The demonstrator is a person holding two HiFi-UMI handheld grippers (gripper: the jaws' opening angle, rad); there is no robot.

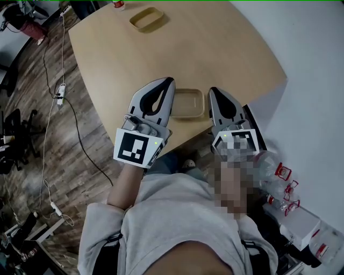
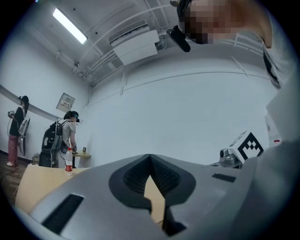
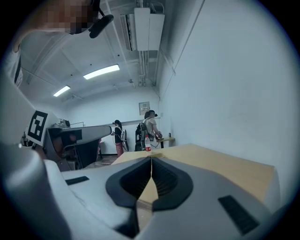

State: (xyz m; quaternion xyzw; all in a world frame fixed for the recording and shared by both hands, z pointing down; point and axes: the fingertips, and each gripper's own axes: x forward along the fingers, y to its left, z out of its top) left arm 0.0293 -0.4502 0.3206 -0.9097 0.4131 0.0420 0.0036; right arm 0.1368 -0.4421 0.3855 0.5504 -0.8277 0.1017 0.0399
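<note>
— How do my jaws stand?

— Your left gripper (image 1: 167,81) has its jaws shut, pad against pad, with nothing caught between them. Your right gripper (image 1: 214,92) is the same: jaws together and empty.

— And the tray?

— The tray (image 1: 189,103) lies on the table (image 1: 226,48) at its near edge, right between your two grippers. The left gripper runs just beside its left rim and the right gripper just beside its right rim. From above I cannot tell whether either one touches it.

— What else is on the table?

— A tan dish (image 1: 146,19) sits well apart from the tray, at the far end. A bottle (image 1: 118,4) with a red label stands beyond it at the far edge. Both of your gripper views look across the tabletop to that bottle. Behind it, people (image 2: 69,133) stand at a small desk by the far wall.

— And around me?

— Cables (image 1: 70,115) and a power strip (image 1: 60,92) lie on the wood floor to your left. Clear plastic bottles (image 1: 269,177) with red labels lie near you on your right, by the white wall.
</note>
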